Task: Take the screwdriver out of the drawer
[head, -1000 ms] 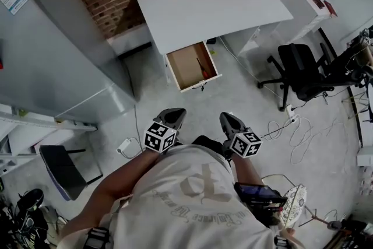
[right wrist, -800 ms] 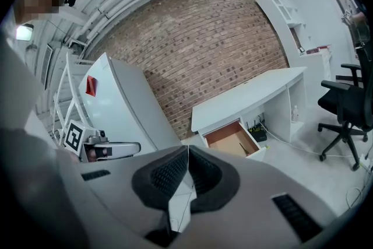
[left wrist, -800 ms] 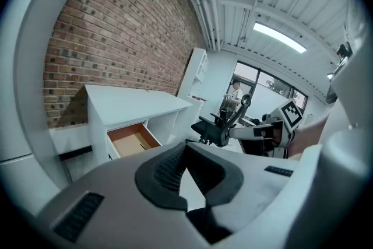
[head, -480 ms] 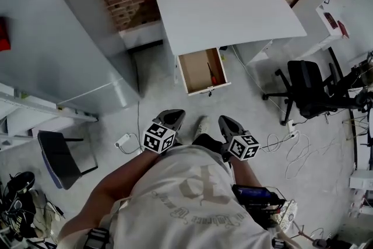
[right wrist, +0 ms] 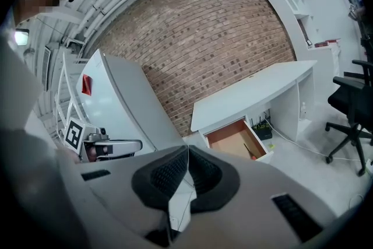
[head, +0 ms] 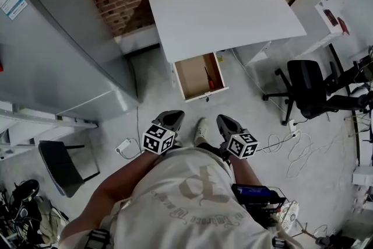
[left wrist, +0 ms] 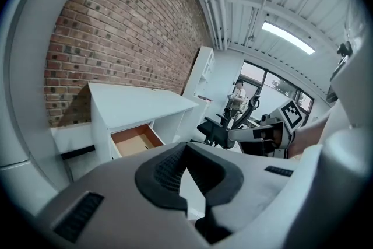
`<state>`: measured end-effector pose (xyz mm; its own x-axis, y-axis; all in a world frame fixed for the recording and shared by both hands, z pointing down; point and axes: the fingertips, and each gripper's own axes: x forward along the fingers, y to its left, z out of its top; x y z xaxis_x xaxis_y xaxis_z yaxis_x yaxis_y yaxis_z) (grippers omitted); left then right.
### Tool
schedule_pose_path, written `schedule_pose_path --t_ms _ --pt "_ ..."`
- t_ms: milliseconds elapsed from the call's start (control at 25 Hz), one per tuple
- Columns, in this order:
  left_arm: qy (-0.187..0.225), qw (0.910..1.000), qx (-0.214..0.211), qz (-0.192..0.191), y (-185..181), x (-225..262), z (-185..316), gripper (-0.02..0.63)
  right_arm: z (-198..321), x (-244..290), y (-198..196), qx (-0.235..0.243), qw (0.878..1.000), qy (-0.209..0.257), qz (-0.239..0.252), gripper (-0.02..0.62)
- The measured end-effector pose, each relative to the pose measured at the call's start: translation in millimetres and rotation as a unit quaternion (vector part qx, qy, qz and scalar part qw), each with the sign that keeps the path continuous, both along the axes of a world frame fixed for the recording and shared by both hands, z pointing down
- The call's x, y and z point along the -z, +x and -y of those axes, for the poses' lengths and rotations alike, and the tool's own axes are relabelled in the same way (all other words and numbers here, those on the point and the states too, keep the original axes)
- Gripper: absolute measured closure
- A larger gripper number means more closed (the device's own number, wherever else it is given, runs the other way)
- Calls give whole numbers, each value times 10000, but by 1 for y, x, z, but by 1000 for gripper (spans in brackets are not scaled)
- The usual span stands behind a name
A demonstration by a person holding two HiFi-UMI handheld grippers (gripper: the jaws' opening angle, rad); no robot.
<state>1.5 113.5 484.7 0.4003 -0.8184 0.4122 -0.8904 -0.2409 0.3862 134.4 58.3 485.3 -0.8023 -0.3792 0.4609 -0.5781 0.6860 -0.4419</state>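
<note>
A white desk [head: 224,11] stands against the brick wall with its wooden drawer [head: 198,76] pulled open. A red-handled screwdriver [head: 208,80] lies along the drawer's right side, also seen in the right gripper view as the screwdriver [right wrist: 250,152] inside the drawer [right wrist: 233,138]. My left gripper [head: 171,118] and right gripper [head: 225,121] are held side by side at my waist, well short of the drawer. Both are shut and hold nothing: the left gripper [left wrist: 186,146] and right gripper [right wrist: 187,148] show their pads meeting. The drawer [left wrist: 135,140] lies ahead, to the left.
A tall grey cabinet [head: 52,55] stands left of the desk. At the right is a black office chair [head: 306,81], and cables [head: 297,134] trail on the floor near it. A dark stool [head: 61,166] and a white power adapter [head: 124,147] sit at the left.
The desk and drawer have drawn a little nearer in the head view as I step forward, and a shoe now shows between the grippers. Both grippers stay shut.
</note>
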Motion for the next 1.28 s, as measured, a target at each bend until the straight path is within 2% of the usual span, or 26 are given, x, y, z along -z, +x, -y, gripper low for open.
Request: schedule_pose_path --t_ms 240,680,1080,1280 --pt "-54 10000 -29 17 -2 -2 33 587 32 -10 16 -214 9996 -119 -112 572" --pt "-208 9997 107 25 -7 -8 75 587 77 -22 -3 275 9988 -61 -409 571" --pt "-362 9982 382 278 -21 -7 111 588 132 -31 -15 470 9982 -145 -342 571" --pt "-355 9976 467 362 -12 -2 137 588 161 -31 -13 599 9977 -182 -260 571"
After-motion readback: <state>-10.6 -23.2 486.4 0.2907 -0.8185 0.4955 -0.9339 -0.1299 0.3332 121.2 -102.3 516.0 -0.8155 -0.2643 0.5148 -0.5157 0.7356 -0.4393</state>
